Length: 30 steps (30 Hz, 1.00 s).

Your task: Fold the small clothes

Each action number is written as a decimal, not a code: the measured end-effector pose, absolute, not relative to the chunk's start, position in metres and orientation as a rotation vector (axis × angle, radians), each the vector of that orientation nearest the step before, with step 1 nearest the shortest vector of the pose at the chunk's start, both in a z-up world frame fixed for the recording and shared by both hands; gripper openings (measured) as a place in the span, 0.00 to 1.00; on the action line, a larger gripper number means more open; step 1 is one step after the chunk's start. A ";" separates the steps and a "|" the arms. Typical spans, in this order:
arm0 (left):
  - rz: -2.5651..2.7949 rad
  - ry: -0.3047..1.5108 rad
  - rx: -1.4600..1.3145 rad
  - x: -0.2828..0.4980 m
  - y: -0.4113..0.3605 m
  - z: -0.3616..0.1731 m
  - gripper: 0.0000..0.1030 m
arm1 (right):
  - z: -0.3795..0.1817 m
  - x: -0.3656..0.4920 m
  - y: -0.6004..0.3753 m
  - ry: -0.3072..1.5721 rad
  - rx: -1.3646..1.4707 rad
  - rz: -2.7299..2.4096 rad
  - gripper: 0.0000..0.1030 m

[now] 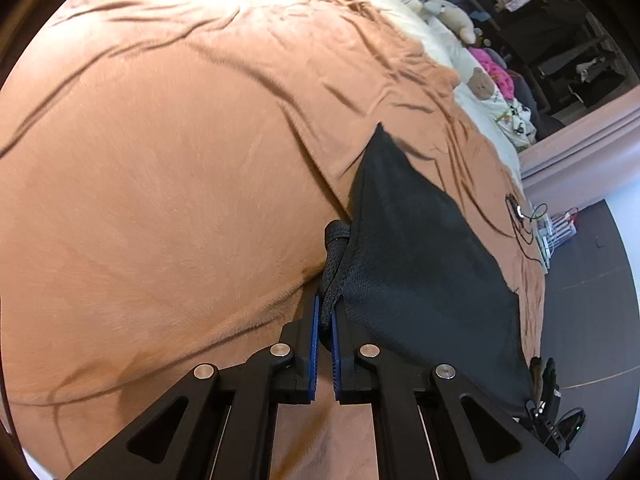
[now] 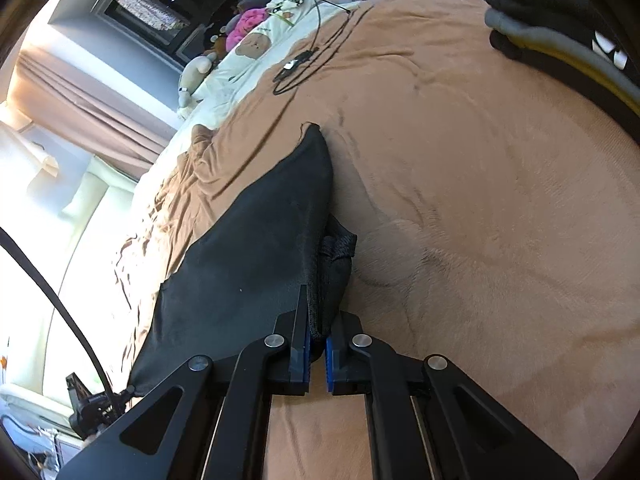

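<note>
A small black mesh garment [image 1: 420, 248] is stretched above the tan bedspread [image 1: 160, 200]. My left gripper [image 1: 325, 312] is shut on one bunched corner of it, and the cloth runs off to the right. In the right wrist view the same black garment [image 2: 248, 264] stretches to the left, and my right gripper [image 2: 318, 320] is shut on its other bunched corner. The far edge of the garment tapers to a point on the bedspread [image 2: 480, 200]. The other gripper shows only as dark parts at the edge of each view.
Stuffed toys and pink fabric [image 1: 492, 68] lie on a white quilt at the head of the bed. A black cable with a small device [image 2: 296, 64] lies on the bedspread. A dark garment with a grey and yellow band [image 2: 560, 36] sits at the far right.
</note>
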<state>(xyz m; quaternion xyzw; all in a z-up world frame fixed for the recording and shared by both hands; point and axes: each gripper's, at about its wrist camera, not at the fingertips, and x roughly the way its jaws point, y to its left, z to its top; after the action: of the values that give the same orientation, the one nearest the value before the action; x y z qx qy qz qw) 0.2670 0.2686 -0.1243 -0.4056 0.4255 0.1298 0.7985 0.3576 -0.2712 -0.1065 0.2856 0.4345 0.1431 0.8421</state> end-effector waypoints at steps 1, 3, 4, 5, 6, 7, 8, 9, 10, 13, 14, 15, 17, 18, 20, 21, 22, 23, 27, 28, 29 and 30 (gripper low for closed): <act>0.278 0.911 -0.867 0.264 0.268 -0.121 0.05 | -0.104 0.355 -0.270 0.917 0.596 0.304 0.01; 0.277 0.906 -0.867 0.256 0.269 -0.117 0.05 | -0.101 0.351 -0.270 0.919 0.588 0.310 0.01; 0.276 0.902 -0.866 0.253 0.269 -0.114 0.05 | -0.100 0.348 -0.270 0.921 0.585 0.312 0.01; 0.275 0.898 -0.863 0.248 0.269 -0.112 0.05 | -0.099 0.347 -0.271 0.924 0.584 0.313 0.01; 0.273 0.894 -0.861 0.243 0.268 -0.110 0.05 | -0.099 0.344 -0.272 0.928 0.585 0.314 0.01; 0.271 0.892 -0.860 0.240 0.267 -0.108 0.05 | -0.099 0.340 -0.272 0.931 0.587 0.316 0.01; 0.268 0.889 -0.859 0.235 0.266 -0.107 0.05 | -0.098 0.337 -0.273 0.933 0.586 0.317 0.01; 0.264 0.888 -0.857 0.230 0.265 -0.106 0.05 | -0.096 0.335 -0.275 0.934 0.584 0.318 0.01; 0.262 0.887 -0.854 0.225 0.264 -0.105 0.05 | -0.095 0.331 -0.277 0.935 0.583 0.319 0.01; 0.257 0.884 -0.855 0.211 0.261 -0.103 0.05 | -0.093 0.320 -0.278 0.939 0.579 0.321 0.01; 0.255 0.882 -0.853 0.206 0.260 -0.102 0.05 | -0.093 0.317 -0.279 0.939 0.579 0.321 0.01; 0.253 0.881 -0.849 0.201 0.259 -0.101 0.05 | -0.092 0.313 -0.280 0.939 0.580 0.322 0.01; 0.249 0.879 -0.844 0.192 0.256 -0.101 0.05 | -0.090 0.304 -0.281 0.935 0.578 0.322 0.01; 0.247 0.877 -0.844 0.189 0.255 -0.100 0.05 | -0.089 0.301 -0.281 0.934 0.577 0.321 0.01; 0.241 0.869 -0.846 0.180 0.254 -0.100 0.05 | -0.088 0.293 -0.281 0.932 0.571 0.318 0.01; 0.240 0.865 -0.849 0.177 0.253 -0.100 0.05 | -0.088 0.289 -0.282 0.932 0.568 0.316 0.01; 0.239 0.861 -0.852 0.173 0.253 -0.101 0.05 | -0.087 0.284 -0.282 0.934 0.563 0.314 0.01; 0.237 0.859 -0.856 0.169 0.253 -0.102 0.05 | -0.087 0.281 -0.282 0.934 0.559 0.313 0.01; 0.231 0.859 -0.874 0.153 0.252 -0.111 0.05 | -0.086 0.267 -0.283 0.937 0.543 0.302 0.01; 0.228 0.862 -0.879 0.150 0.251 -0.116 0.05 | -0.086 0.263 -0.284 0.939 0.540 0.300 0.02; 0.227 0.867 -0.882 0.147 0.251 -0.119 0.05 | -0.087 0.262 -0.283 0.942 0.535 0.298 0.02; 0.225 0.875 -0.887 0.144 0.250 -0.125 0.05 | -0.089 0.260 -0.283 0.948 0.527 0.295 0.02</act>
<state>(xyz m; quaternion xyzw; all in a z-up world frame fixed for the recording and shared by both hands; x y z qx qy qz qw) 0.1441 0.2503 -0.1246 -0.4146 0.4088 0.1052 0.8062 0.2604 -0.2827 -0.0892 0.2500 0.4496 0.1399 0.8460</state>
